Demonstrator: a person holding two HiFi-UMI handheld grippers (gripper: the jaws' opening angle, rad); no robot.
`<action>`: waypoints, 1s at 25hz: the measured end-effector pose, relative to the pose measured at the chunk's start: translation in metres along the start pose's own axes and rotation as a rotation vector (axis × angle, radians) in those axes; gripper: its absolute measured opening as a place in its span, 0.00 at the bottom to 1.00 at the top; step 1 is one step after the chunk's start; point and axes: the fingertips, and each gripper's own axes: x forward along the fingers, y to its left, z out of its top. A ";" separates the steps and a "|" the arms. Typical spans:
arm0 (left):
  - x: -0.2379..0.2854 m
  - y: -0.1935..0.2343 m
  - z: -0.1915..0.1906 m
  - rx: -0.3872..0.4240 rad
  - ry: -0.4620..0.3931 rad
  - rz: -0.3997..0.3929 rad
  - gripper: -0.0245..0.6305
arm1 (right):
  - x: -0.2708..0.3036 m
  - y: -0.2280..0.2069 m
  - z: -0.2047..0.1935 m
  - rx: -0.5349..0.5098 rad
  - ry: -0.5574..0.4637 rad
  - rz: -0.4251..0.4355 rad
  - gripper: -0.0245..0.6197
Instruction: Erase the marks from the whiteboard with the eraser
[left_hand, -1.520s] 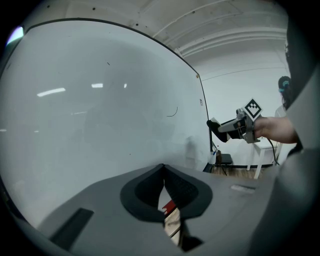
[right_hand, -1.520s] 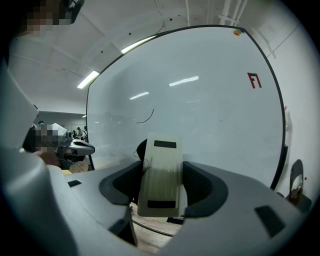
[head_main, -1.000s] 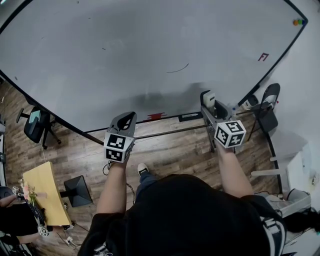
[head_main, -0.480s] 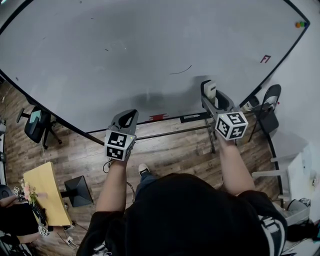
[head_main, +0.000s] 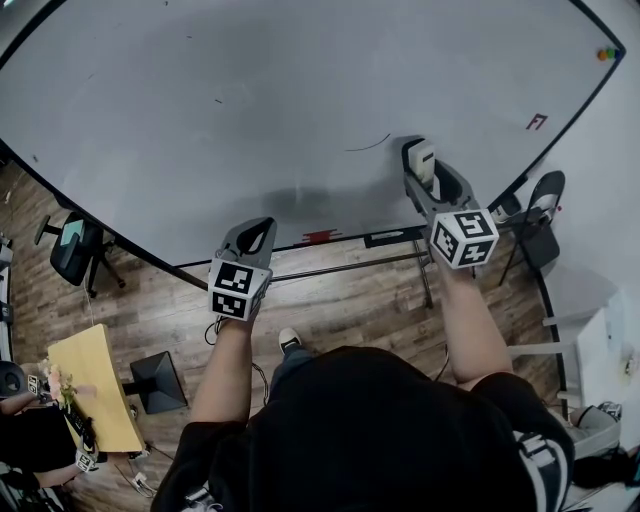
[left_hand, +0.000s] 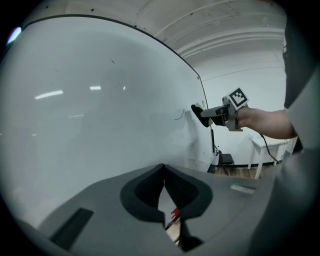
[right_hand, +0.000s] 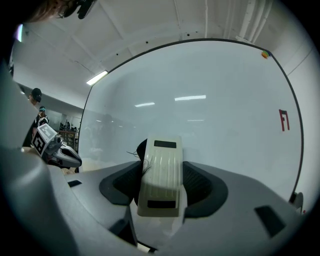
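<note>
The whiteboard (head_main: 300, 70) fills the upper head view and carries a thin curved black mark (head_main: 368, 143), a tiny dash (head_main: 218, 100) and a red mark (head_main: 537, 121). My right gripper (head_main: 420, 158) is shut on the cream eraser (head_main: 424, 160), whose tip is just right of the curved mark. In the right gripper view the eraser (right_hand: 161, 172) stands between the jaws, close to the board, with the black mark (right_hand: 132, 153) at its left. My left gripper (head_main: 253, 235) is shut with nothing in it, low by the board's bottom edge. Its pads (left_hand: 163, 169) meet at the tips.
The board's ledge holds a red item (head_main: 314, 237) and a black one (head_main: 387, 237). Coloured magnets (head_main: 606, 53) sit at the top right corner. A folding chair (head_main: 541, 215) stands at the right; an office chair (head_main: 72, 250) and a wooden table (head_main: 90, 395) stand at the left.
My right gripper has carried the eraser up the board, closer to the curved mark. The left gripper has stayed nearly still.
</note>
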 end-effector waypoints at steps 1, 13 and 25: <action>0.000 0.002 0.000 0.001 -0.001 0.001 0.05 | 0.002 0.000 0.004 -0.010 -0.009 -0.004 0.42; 0.008 0.009 0.000 0.013 -0.003 -0.019 0.05 | 0.023 0.002 0.030 -0.137 -0.093 -0.057 0.42; 0.013 0.021 0.000 0.026 0.009 -0.022 0.05 | 0.039 0.001 0.022 -0.161 -0.088 -0.083 0.42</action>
